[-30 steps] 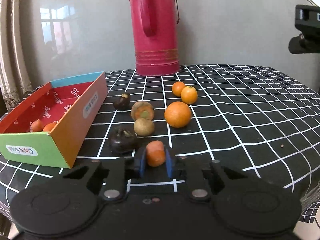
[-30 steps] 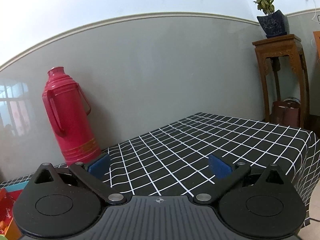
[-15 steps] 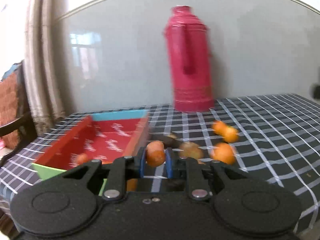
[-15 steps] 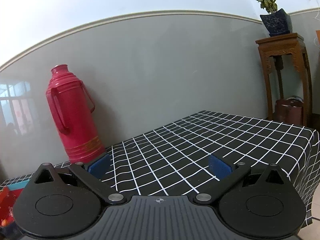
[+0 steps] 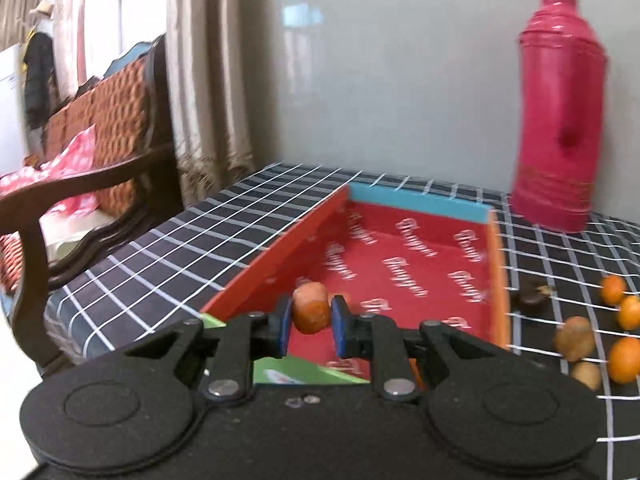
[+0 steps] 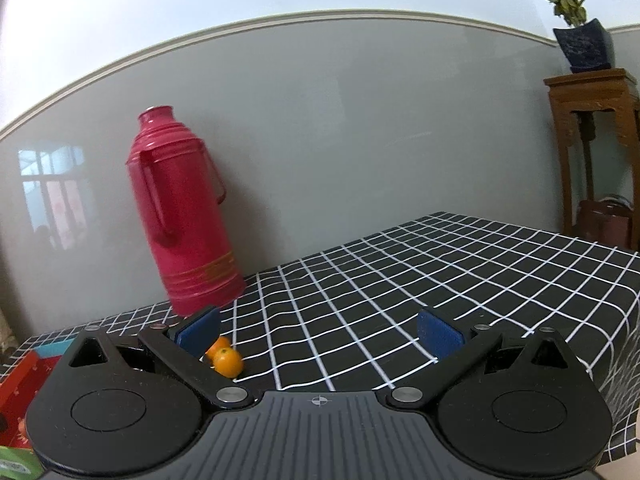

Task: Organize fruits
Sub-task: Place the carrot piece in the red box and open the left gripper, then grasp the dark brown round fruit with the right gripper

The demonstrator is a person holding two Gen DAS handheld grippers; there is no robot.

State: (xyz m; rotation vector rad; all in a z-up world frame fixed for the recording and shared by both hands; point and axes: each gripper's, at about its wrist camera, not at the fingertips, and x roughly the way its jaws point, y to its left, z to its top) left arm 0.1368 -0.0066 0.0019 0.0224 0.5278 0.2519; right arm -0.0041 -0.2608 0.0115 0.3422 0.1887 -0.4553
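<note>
My left gripper (image 5: 309, 318) is shut on a small orange fruit (image 5: 310, 313) and holds it over the near end of the open red-lined box (image 5: 416, 240). Another orange fruit (image 5: 343, 298) peeks from behind the right finger, inside the box. Several fruits lie on the cloth right of the box: oranges (image 5: 624, 354), brownish ones (image 5: 574, 332) and a dark one (image 5: 530, 298). My right gripper (image 6: 318, 332) is open and empty above the table; two small oranges (image 6: 226, 358) show by its left finger, and the box corner (image 6: 24, 372) at far left.
A tall pink thermos (image 5: 560, 120) stands at the back by the grey wall, also in the right wrist view (image 6: 182, 220). A wooden chair (image 5: 92, 168) stands off the table's left edge. A wooden stand with a potted plant (image 6: 592, 128) is beyond the right side.
My left gripper has lifted the orange fruit off the cloth and swung left, over the box. My right gripper has tilted down slightly, still open.
</note>
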